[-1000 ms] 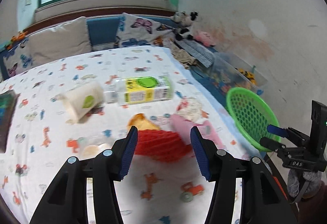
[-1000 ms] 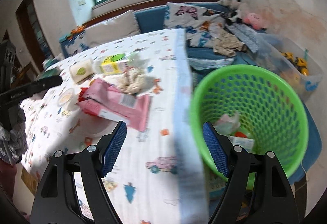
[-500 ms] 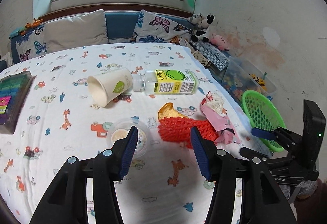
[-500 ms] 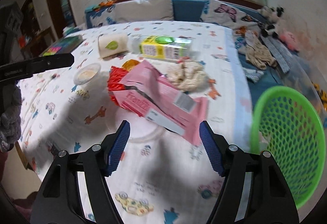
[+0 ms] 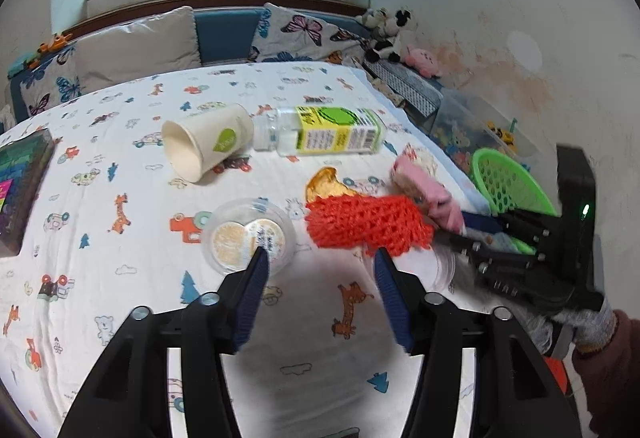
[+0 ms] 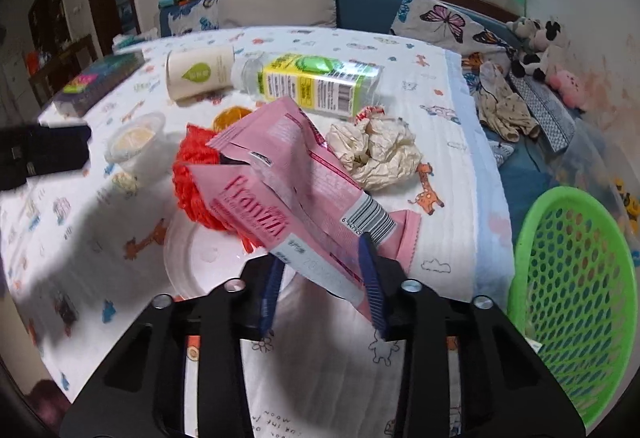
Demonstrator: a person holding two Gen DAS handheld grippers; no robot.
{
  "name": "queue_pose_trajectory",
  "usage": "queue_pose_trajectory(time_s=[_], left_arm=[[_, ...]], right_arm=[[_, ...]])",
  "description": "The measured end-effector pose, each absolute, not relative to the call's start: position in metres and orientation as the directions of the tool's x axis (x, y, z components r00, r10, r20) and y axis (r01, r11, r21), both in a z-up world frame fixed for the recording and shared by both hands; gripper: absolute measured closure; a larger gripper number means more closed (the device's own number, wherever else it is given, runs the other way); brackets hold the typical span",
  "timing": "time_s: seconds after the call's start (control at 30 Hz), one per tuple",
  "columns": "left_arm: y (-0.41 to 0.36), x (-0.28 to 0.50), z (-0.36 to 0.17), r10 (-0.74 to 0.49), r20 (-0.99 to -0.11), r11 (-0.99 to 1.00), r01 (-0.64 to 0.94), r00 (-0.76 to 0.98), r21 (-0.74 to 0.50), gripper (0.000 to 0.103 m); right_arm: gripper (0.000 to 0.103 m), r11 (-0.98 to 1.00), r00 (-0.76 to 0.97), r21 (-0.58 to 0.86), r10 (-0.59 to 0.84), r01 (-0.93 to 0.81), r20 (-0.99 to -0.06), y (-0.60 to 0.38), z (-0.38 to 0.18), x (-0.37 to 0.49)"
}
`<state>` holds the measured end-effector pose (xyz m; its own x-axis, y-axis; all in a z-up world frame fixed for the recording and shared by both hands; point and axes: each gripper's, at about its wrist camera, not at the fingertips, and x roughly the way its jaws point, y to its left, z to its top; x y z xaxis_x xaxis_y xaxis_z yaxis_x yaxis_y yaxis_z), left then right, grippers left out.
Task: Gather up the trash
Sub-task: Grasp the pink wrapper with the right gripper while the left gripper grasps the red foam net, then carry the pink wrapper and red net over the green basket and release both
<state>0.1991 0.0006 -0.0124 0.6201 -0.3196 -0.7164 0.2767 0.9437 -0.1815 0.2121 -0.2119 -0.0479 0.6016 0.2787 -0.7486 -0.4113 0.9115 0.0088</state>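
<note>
My right gripper (image 6: 322, 270) is closing on the near end of a pink snack wrapper (image 6: 304, 190); the wrapper fills the gap and both pads touch it. The left wrist view shows that gripper (image 5: 464, 226) at the right, beside the wrapper (image 5: 432, 198). My left gripper (image 5: 320, 258) is opening above the cloth with nothing between its fingers. It hangs between a clear plastic tub (image 5: 248, 238) and a red foam net (image 5: 360, 226). Farther back lie a paper cup (image 5: 204, 146), a clear bottle (image 5: 328, 134) and crumpled paper (image 6: 380, 150).
A green mesh basket (image 6: 576, 290) stands off the table's right edge. A white disc (image 6: 208, 258) lies under the net, with a golden foil piece (image 5: 328, 186) behind it. A dark box (image 5: 20, 174) sits at the left edge. Cushions and soft toys line the bench behind.
The right gripper swung left from over the basket to the table and closed on the pink wrapper. The left gripper moved a little forward and down, and its jaws widened.
</note>
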Motion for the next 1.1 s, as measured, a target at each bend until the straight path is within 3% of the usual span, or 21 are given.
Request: queue_pose_trajectory(time_s=[0.23,0.67,0.97,1.1], left_arm=[[-0.027,0.205,-0.019,-0.341,-0.729,0.926,0.346,0.593,-0.151,0.043],[-0.075,0.232,-0.037,-0.311,-0.759,0.906,0.420,0.572,-0.055,0.041],[-0.079,0.237,-0.041,-0.316,-0.755,0.905,0.421,0.575,-0.059,0.074],[-0.077,0.232,-0.035,-0.320,-0.744,0.907,0.416,0.587,-0.061,0.080]], right_arm=[[0.086,0.924,0.612,0.108,0.327,-0.366,-0.720,-0.234,-0.031,0.212],[0.090,0.920,0.637,0.228,0.385,-0.318,-0.668,-0.271,-0.001,0.191],[0.091,0.925,0.655,0.255,0.380,-0.282,-0.653,-0.290,0.006,0.177],[0.092,0.925,0.659,0.265,0.379,-0.272,-0.650,-0.295,0.006,0.173]])
